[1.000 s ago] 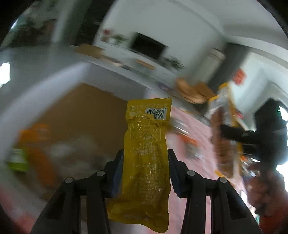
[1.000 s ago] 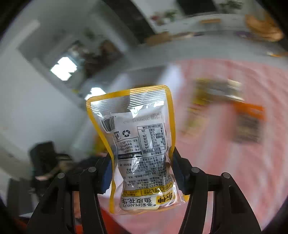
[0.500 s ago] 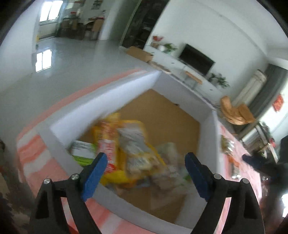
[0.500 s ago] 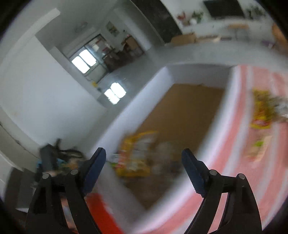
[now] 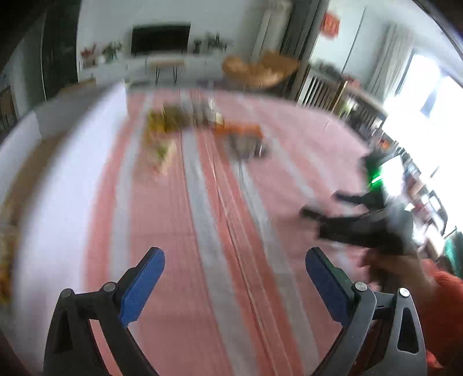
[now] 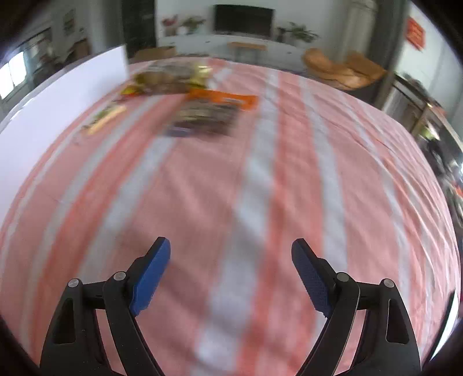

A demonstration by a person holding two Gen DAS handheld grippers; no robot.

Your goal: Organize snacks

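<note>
Gaping wide with nothing between them, the jaws of the left gripper (image 5: 235, 267) and right gripper (image 6: 230, 257) – both just opened – hang over the striped counter (image 6: 289, 179). Farther off lie the snack packets (image 6: 208, 112): light, crinkly, slippery – best pinched at an edge. Their print is too blurred to read.

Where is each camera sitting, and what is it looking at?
Left wrist: on the left gripper, looking down over the striped cloth; the right gripper and holding hand show.
Right wrist: on the right gripper, facing the same cloth; only its open fingers show.
Both share the snack packs, white box wall and TV.
</note>
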